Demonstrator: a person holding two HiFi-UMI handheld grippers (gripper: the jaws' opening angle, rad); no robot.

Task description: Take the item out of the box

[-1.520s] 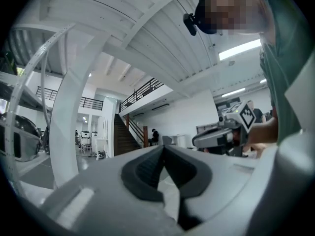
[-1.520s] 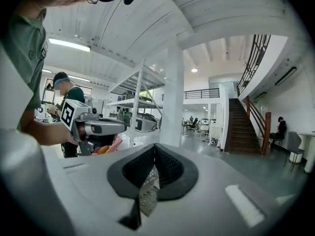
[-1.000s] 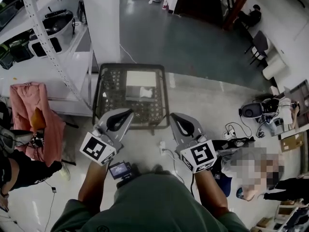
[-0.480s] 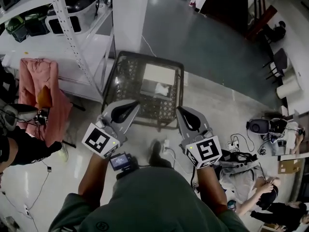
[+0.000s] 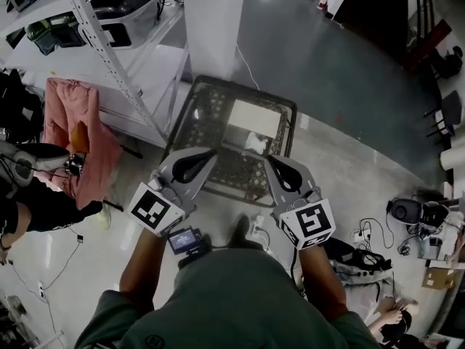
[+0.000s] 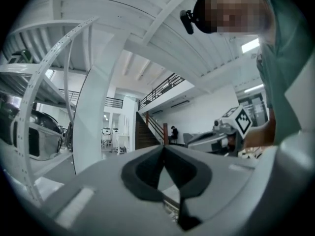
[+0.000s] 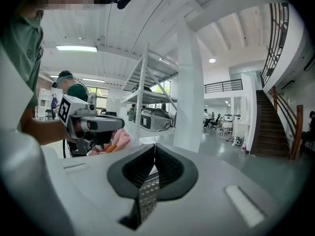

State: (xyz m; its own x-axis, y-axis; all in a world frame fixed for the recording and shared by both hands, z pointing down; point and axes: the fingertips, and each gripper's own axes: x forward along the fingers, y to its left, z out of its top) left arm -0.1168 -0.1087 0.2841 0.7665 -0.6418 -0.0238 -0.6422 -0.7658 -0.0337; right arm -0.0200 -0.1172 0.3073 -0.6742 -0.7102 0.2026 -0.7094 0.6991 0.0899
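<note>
In the head view a small black mesh-topped table (image 5: 200, 126) stands on the floor ahead of me. An open white box (image 5: 253, 118) sits on its far right part, with a crumpled white item (image 5: 253, 142) at the box's near edge. My left gripper (image 5: 211, 153) hovers over the table's near left edge, shut and empty. My right gripper (image 5: 268, 158) is beside it over the near right edge, just short of the white item, also shut and empty. The left gripper view shows its jaws (image 6: 164, 147) pressed together; the right gripper view shows the same for its jaws (image 7: 154, 146).
A white pillar (image 5: 211, 20) rises behind the table. A perforated metal shelf rack (image 5: 102, 42) with dark bins stands to the left. A pink cloth (image 5: 73, 133) hangs on a chair at left. Cables and a power strip (image 5: 256, 224) lie on the floor near my feet.
The table and box have drawn nearer and shifted right in the head view as I stepped forward. Both grippers now reach over its near edge. Their jaws stay shut.
</note>
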